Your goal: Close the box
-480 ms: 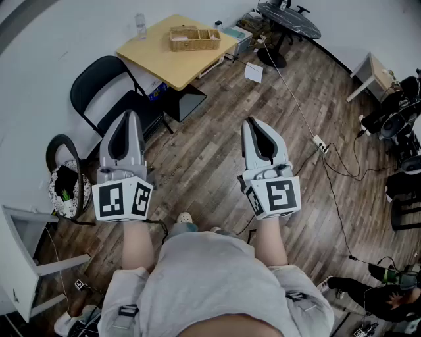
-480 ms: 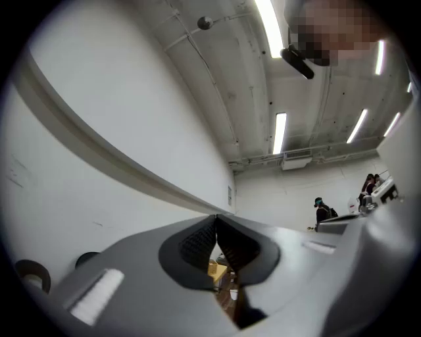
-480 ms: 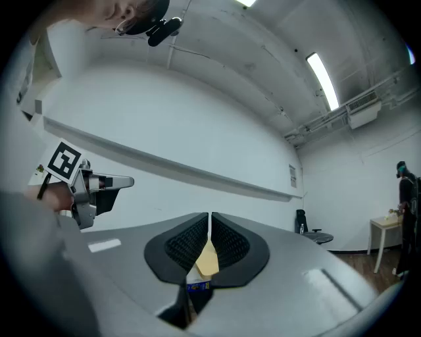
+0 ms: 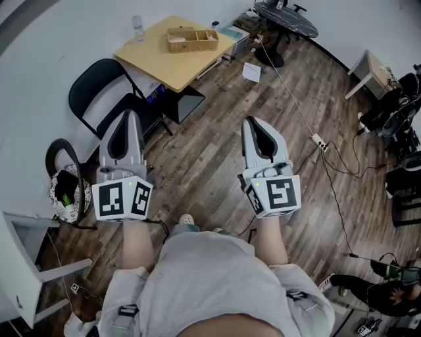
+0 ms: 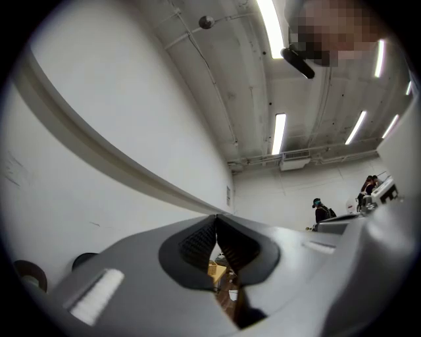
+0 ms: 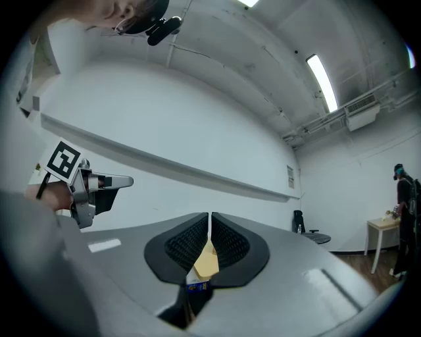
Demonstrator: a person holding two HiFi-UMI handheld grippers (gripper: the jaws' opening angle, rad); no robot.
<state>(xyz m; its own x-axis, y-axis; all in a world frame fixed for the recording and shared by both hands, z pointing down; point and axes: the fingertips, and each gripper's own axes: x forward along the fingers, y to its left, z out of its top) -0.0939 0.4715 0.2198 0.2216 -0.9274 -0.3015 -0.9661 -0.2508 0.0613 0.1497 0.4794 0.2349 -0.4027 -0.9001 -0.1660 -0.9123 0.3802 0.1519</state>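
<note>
The box (image 4: 192,38) is an open tan wooden crate on the yellow table (image 4: 172,59), far ahead of both grippers in the head view. My left gripper (image 4: 127,118) and right gripper (image 4: 250,124) are held up side by side above the wood floor, well short of the table. In the left gripper view the left gripper (image 5: 216,220) has its jaw tips together with nothing between them. The right gripper (image 6: 210,216) is likewise shut and empty. A sliver of the yellow table (image 6: 205,260) shows through the gap below its tips. The left gripper (image 6: 110,181) shows at the left of the right gripper view.
A black chair (image 4: 105,89) stands left of the table, and a bottle (image 4: 139,26) on its far corner. A round black table (image 4: 288,18), a small white table (image 4: 372,71) and a cable with a power strip (image 4: 320,143) lie to the right. A bag (image 4: 66,189) sits at the left.
Both grippers hold the same pose. The head view has drifted very slightly, so the room sits a little higher in the picture.
</note>
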